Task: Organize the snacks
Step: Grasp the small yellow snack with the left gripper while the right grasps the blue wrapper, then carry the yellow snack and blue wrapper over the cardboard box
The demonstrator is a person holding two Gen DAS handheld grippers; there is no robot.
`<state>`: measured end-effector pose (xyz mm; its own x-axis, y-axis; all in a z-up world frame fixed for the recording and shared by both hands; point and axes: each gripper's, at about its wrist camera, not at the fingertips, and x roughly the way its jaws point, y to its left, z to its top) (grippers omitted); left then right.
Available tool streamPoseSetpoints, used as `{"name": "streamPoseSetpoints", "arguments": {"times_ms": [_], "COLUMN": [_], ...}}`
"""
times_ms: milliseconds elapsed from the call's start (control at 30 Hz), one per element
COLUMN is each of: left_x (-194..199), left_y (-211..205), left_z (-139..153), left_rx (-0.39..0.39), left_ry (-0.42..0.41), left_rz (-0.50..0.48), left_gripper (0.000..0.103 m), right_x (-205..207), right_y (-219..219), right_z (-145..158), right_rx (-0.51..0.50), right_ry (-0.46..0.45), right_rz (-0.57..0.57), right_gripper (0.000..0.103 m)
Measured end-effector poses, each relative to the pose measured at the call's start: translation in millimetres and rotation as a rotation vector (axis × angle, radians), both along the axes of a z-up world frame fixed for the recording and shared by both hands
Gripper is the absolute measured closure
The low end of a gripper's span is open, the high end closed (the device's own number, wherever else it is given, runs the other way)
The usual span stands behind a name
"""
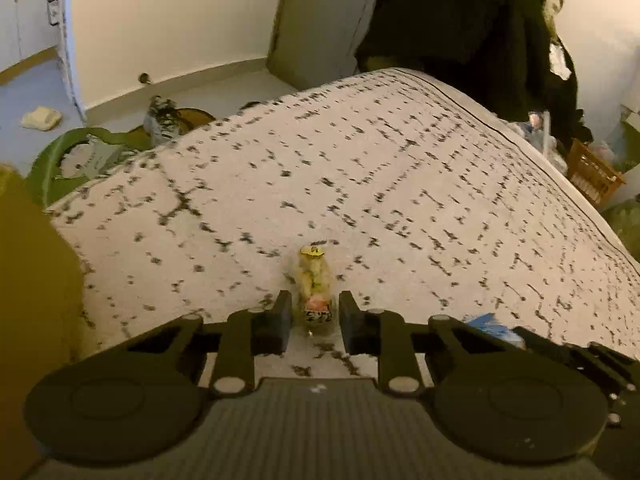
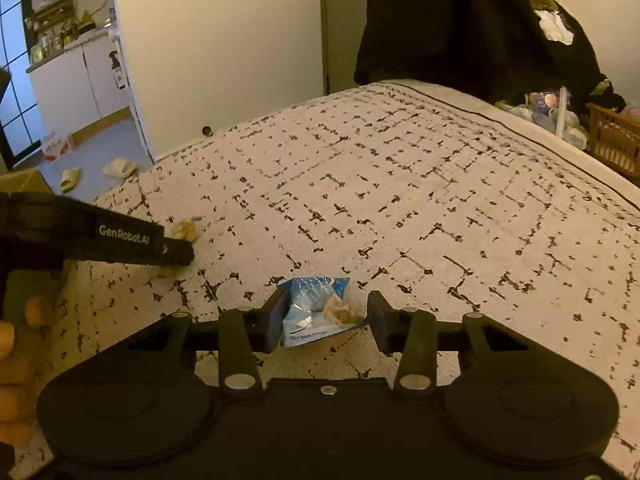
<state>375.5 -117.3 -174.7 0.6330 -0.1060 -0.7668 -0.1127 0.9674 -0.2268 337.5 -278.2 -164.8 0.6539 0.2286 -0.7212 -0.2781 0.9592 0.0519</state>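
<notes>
A clear yellowish snack packet (image 1: pixel 315 288) lies on the patterned bedspread (image 1: pixel 360 168), between the fingers of my left gripper (image 1: pixel 315 320). The jaws are open with small gaps to the packet on each side. A blue snack packet (image 2: pixel 318 310) lies on the bedspread (image 2: pixel 400 184) between the fingers of my right gripper (image 2: pixel 326 322), which is open; the left finger touches the packet's edge. The left gripper (image 2: pixel 176 250) shows in the right wrist view at the left, with the yellowish packet (image 2: pixel 185 230) at its tip. A corner of the blue packet (image 1: pixel 490 322) shows in the left wrist view.
A cardboard box (image 1: pixel 28 300) stands at the bed's left side. Bags and clutter (image 1: pixel 100 148) lie on the floor to the left. Dark clothes (image 2: pixel 460 20) hang beyond the bed's far end. A wooden crate (image 2: pixel 616 140) sits at the right. Slippers (image 2: pixel 116 168) lie on the floor.
</notes>
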Motion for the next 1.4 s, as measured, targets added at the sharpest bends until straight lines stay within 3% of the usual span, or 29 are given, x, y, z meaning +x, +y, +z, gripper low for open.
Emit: {"name": "streamPoseSetpoints", "arguments": {"times_ms": [167,333,533,933,1400], "left_x": [-7,-26,-61,-146,-208], "left_y": [7,12,33,82,157], "left_z": [16,43,73,133,161], "left_rx": [0.000,0.000,-0.024,-0.061,-0.107], "left_ry": [-0.017,-0.032,-0.059,-0.136,-0.198], "left_rz": [0.012,0.010,0.015,0.023,0.126], "left_gripper": [0.082,0.088,0.088,0.088,0.088], "right_x": [-7,-30,-54,-97,-134], "right_y": [-6,5,21,63,133], "right_z": [21,51,68,124,166], "right_rx": [0.086,0.079,0.141,0.142,0.172], "right_ry": [0.058,0.019,0.049,-0.033,-0.078], "right_rz": [-0.071,-0.049,-0.059,-0.009,0.069], "right_gripper": [0.061,0.061,0.062,0.066,0.066]}}
